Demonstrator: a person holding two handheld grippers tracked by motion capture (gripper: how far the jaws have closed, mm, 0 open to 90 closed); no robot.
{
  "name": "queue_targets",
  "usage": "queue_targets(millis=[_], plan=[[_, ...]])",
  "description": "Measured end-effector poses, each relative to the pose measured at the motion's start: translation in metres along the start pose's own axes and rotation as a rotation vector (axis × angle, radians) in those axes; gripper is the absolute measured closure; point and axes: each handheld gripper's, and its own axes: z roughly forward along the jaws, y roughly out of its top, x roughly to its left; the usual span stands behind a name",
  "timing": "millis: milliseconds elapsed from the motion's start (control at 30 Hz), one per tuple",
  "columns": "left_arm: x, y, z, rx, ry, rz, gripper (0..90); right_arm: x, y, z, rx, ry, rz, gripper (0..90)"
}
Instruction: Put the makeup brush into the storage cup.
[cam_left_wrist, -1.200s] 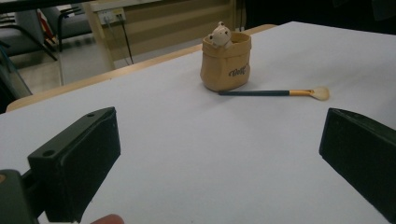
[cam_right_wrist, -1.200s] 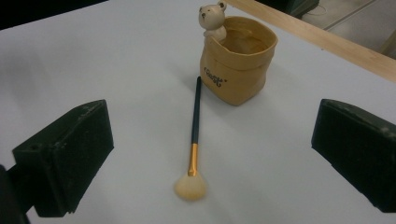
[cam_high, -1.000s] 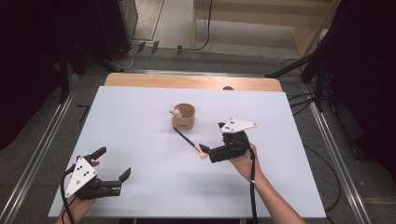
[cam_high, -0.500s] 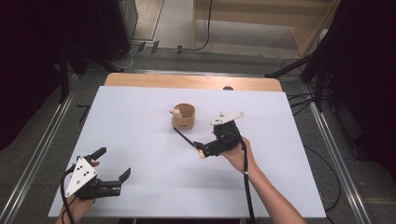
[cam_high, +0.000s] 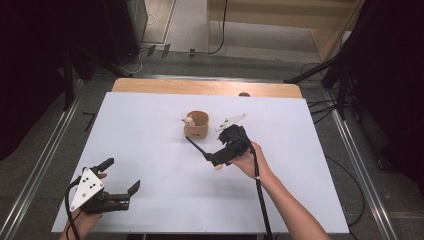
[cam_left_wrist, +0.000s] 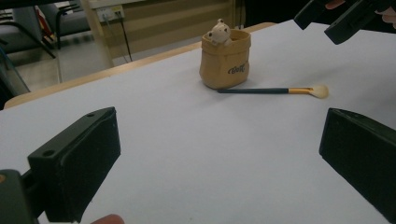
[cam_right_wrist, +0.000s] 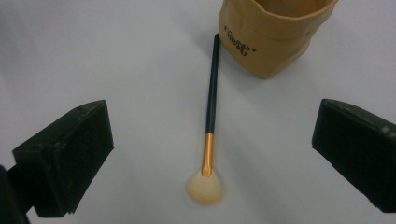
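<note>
Near the middle of the white worktop (cam_high: 150, 150), slightly toward twelve o'clock in the high view, stood a small tan pot (cam_high: 196, 124) shaped like a soft sack, with dark lettering on its side and a little pale animal figure (cam_left_wrist: 218, 31) peeking over its rim. Beside it lay a makeup brush (cam_right_wrist: 209, 123) flat on the sheet: a slim black handle, a gold ferrule and a rounded cream tuft of bristles. Its handle tip rested just beside the base of the pot, whether touching could not be told, and the brush ran away from the pot toward five o'clock in the high view. The right tongs (cam_high: 214, 161) hung over the bristle end of the brush, held by a hand (cam_high: 246, 159) reaching in from five o'clock; in the right gripper view their two black jaws stood wide apart on either side of the brush, clear of it and gripping nothing. The left tongs (cam_high: 123, 184) sat well apart from all this at about seven o'clock of the worktop, low over the bare sheet, their jaws likewise spread wide and empty, pointing across toward the pot and brush, as the left gripper view showed.
</note>
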Motion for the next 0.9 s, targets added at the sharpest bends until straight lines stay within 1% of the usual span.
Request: queue_targets(millis=[33,67,167,233,300,333,400,433,467,500,533,600,633,733,833,867,900], plan=[[0.000,0.000,0.000,0.001,-0.001,0.000,0.0,0.000,0.002,0.002,0.020,0.000,-0.015,0.0],[0.000,0.000,0.000,0.000,0.000,0.001,0.0,0.000,0.002,0.002,0.020,0.000,-0.015,0.0],[0.000,0.000,-0.001,-0.001,-0.002,-0.001,0.0,0.001,0.007,0.007,0.061,-0.001,-0.012,0.0],[0.000,0.000,-0.001,-0.003,-0.004,-0.002,0.0,0.000,0.008,0.008,0.066,0.001,-0.012,0.0],[0.000,0.000,-0.001,-0.001,-0.005,-0.002,0.0,0.000,0.010,0.010,0.088,-0.005,-0.002,0.0],[0.000,0.000,-0.001,-0.001,-0.006,-0.002,0.0,0.000,0.012,0.012,0.096,-0.001,-0.011,0.0],[0.000,0.000,-0.001,-0.002,-0.006,-0.001,0.0,0.000,0.014,0.014,0.122,-0.010,-0.014,0.0],[0.000,0.000,-0.001,-0.004,-0.007,-0.001,0.0,-0.001,0.015,0.017,0.143,-0.008,-0.024,0.0],[0.001,0.000,-0.001,-0.003,-0.007,-0.001,0.0,0.000,0.016,0.019,0.156,-0.013,-0.020,0.0],[0.001,0.000,-0.001,-0.002,-0.007,-0.001,0.0,0.000,0.016,0.019,0.156,-0.013,-0.020,0.0],[0.001,0.000,-0.001,-0.002,-0.006,-0.001,0.0,-0.001,0.016,0.020,0.164,-0.012,-0.032,0.0],[0.001,0.000,-0.001,-0.002,-0.005,-0.001,0.0,0.000,0.017,0.023,0.180,-0.019,-0.030,0.0],[0.001,0.000,-0.001,-0.002,-0.005,-0.001,0.0,0.000,0.017,0.024,0.190,-0.020,-0.038,0.5],[0.001,0.000,-0.001,-0.003,-0.006,-0.001,0.0,0.001,0.018,0.029,0.213,-0.025,-0.040,7.3],[0.001,0.000,-0.001,-0.002,-0.007,0.000,0.0,0.000,0.019,0.034,0.245,-0.030,-0.057,9.6],[0.001,0.000,-0.001,-0.002,-0.006,0.000,0.0,0.001,0.019,0.035,0.254,-0.039,-0.047,11.8],[0.001,0.000,-0.001,-0.002,-0.006,-0.001,0.0,0.001,0.019,0.037,0.264,-0.038,-0.053,14.2]])
